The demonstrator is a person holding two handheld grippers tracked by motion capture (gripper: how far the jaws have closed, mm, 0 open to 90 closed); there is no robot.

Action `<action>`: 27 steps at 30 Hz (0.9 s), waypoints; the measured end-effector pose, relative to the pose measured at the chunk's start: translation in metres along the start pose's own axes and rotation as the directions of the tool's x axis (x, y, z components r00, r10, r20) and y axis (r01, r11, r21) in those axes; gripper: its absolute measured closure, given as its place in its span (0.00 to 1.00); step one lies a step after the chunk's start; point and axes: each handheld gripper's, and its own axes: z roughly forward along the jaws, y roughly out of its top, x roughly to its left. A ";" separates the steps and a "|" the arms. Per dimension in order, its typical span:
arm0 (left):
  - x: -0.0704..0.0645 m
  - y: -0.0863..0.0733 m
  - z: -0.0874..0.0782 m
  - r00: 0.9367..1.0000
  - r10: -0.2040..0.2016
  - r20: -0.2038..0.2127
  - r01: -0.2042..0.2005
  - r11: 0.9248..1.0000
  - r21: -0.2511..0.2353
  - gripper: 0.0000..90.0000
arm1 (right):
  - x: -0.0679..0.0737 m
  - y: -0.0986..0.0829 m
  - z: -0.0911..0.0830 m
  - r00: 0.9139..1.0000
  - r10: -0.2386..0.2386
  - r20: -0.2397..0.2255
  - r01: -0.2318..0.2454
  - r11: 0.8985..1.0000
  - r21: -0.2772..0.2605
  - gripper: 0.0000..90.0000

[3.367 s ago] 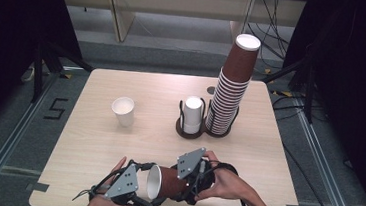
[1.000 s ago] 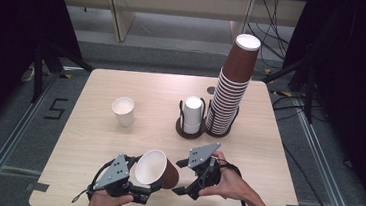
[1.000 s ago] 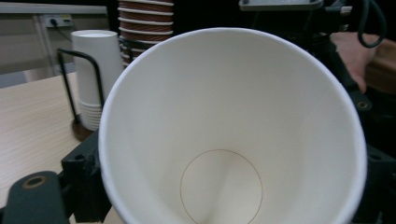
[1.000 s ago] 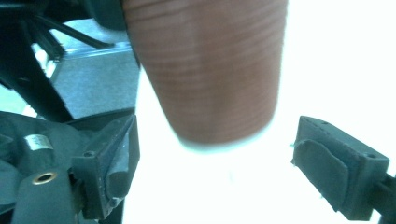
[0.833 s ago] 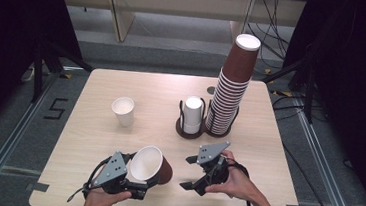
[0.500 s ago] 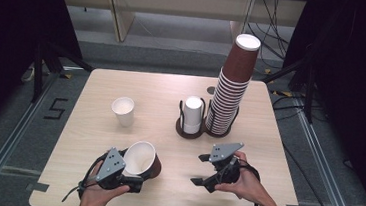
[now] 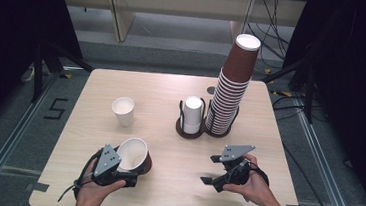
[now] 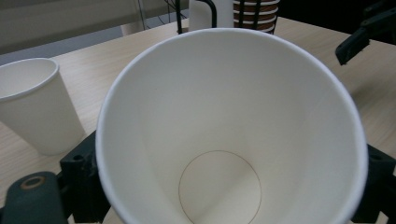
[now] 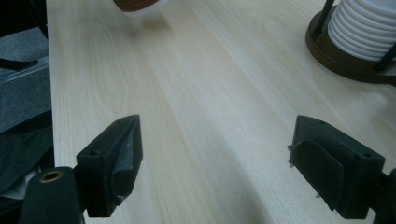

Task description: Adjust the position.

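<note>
A brown paper cup (image 7: 134,157) with a white inside is held tilted near the table's front left, my left gripper (image 7: 122,173) shut on it. In the left gripper view the cup's white inside (image 8: 224,140) faces the camera between the two jaws. My right gripper (image 7: 211,171) hovers open over bare wood at the front right, apart from the cup; its jaws stand wide with nothing between them (image 9: 215,163). A white cup (image 7: 123,111) stands upright at mid left. A tall leaning stack of brown cups (image 7: 231,89) and a short white stack (image 7: 192,115) sit in a dark holder.
The dark two-ring holder (image 7: 186,131) stands at the table's middle right. The wooden table (image 7: 174,182) has free room between the grippers. Grey floor with rails and cables surrounds it, and dark stands rise at both sides.
The two grippers, earlier close together on the brown cup, have drawn apart. The left one carried the cup leftward. The right one let go and moved right, now open.
</note>
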 end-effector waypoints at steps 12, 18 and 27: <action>0.018 0.000 -0.003 0.995 -0.025 -0.095 0.027 0.999 0.023 0.13 | -0.004 -0.007 -0.006 0.999 0.031 0.039 -0.031 0.999 0.005 0.20; 0.029 -0.001 -0.004 0.989 -0.040 -0.139 0.044 0.999 0.024 0.13 | -0.005 -0.010 -0.008 0.998 0.035 0.048 -0.035 0.999 0.006 0.20; 0.038 -0.001 -0.001 0.985 -0.040 -0.165 0.049 0.998 0.048 0.13 | -0.007 -0.013 -0.009 0.998 0.040 0.052 -0.041 0.999 0.011 0.20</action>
